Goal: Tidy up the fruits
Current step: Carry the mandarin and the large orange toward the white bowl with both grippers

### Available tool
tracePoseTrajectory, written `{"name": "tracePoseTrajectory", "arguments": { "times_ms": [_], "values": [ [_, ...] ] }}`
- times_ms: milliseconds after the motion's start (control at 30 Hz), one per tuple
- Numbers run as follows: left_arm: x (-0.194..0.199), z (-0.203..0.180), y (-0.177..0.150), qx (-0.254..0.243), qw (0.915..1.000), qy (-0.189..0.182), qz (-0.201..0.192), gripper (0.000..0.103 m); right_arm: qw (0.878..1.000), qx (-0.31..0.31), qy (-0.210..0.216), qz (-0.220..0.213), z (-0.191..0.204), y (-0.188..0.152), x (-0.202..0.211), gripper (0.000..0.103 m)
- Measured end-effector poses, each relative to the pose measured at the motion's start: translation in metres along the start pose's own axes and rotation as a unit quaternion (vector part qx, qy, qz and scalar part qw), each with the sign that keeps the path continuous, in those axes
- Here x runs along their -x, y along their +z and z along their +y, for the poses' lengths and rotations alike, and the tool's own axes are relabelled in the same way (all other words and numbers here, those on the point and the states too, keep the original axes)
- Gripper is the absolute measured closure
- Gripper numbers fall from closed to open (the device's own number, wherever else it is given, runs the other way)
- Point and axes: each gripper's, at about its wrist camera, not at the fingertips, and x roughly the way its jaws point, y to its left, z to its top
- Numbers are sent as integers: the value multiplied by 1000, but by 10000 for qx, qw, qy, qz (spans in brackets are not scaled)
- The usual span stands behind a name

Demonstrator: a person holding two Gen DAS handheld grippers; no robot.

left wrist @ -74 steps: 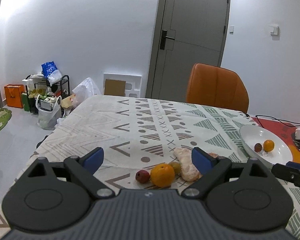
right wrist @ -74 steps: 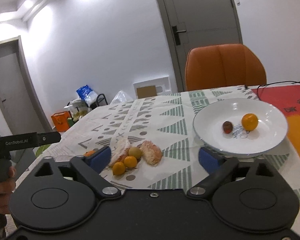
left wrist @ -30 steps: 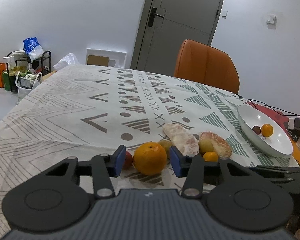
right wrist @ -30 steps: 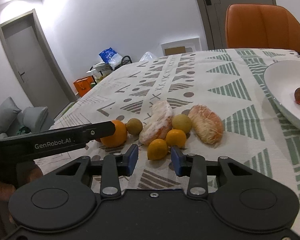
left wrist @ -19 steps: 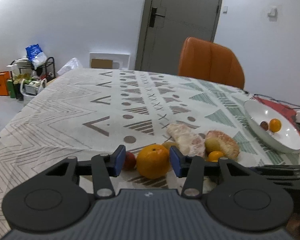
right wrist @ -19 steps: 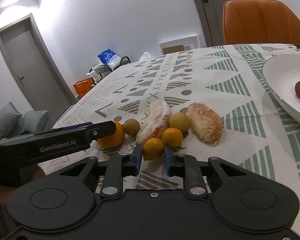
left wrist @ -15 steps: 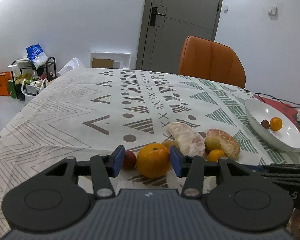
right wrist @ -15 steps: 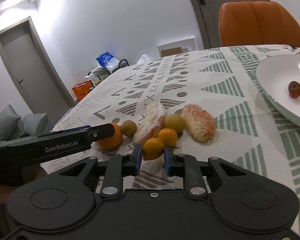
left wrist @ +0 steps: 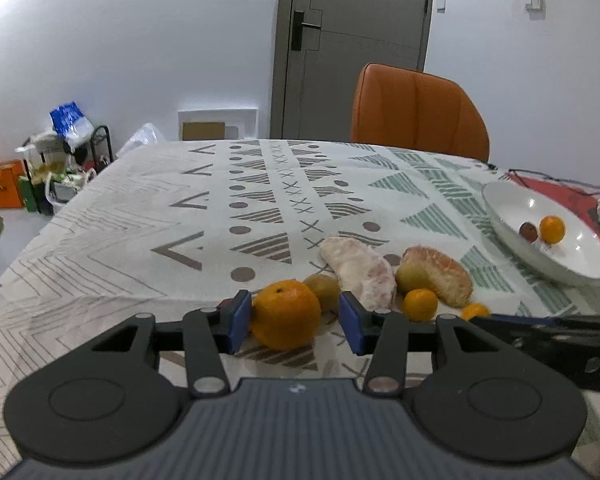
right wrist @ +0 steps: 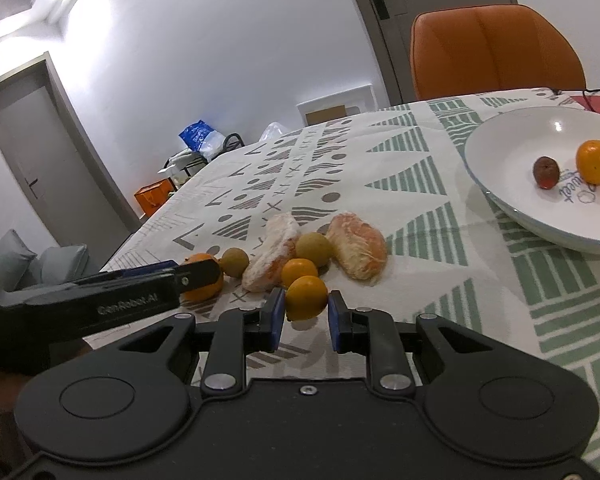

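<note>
On the patterned tablecloth lies a heap of fruit. My left gripper (left wrist: 295,312) stands part open around a large orange (left wrist: 286,312): the left pad touches it and a gap shows at the right pad. My right gripper (right wrist: 305,300) is shut on a small orange citrus (right wrist: 306,294), with a pad pressed on each side. Behind it lie another small citrus (right wrist: 299,271), two yellow-green round fruits (right wrist: 314,248), and two peeled citrus segments (right wrist: 358,246). The white plate (right wrist: 500,148) on the right holds a small orange (right wrist: 595,161) and a dark red fruit (right wrist: 546,172).
An orange chair (left wrist: 418,114) stands at the table's far side before a grey door. A red mat with cables (left wrist: 560,196) lies beyond the plate. In the right wrist view the left gripper's finger (right wrist: 140,296) reaches in from the left, over the table's near edge.
The right jaws have shut on the small citrus, and that view has swung toward the plate. The left gripper rolled slightly; the large orange now rests against its left pad.
</note>
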Motion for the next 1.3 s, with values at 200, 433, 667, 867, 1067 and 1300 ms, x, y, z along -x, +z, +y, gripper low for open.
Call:
{"name": "tracePoseTrajectory", "arguments": {
  "times_ms": [200, 433, 667, 867, 1067, 1300],
  "values": [
    [-10, 0, 1, 64, 9997, 138, 186, 64, 9998, -115, -70, -128, -11, -1, 11, 82],
    [4, -7, 9, 9, 10000, 19, 1, 64, 9994, -181, -163, -263, -19, 3, 21, 82],
    [9, -26, 17, -134, 9998, -114, -93, 64, 9984, -237, -220, -463, -27, 5, 34, 82],
    [11, -49, 22, -279, 9991, -289, -164, 64, 9968, -343, -353, -628, -42, 7, 49, 82],
    [9, -69, 24, -398, 9981, -432, -201, 64, 9946, -432, -511, -790, -57, 10, 63, 82],
    [4, -93, 26, -573, 9964, -582, -215, 64, 9916, -543, -720, -932, -76, 11, 76, 81]
  ]
}}
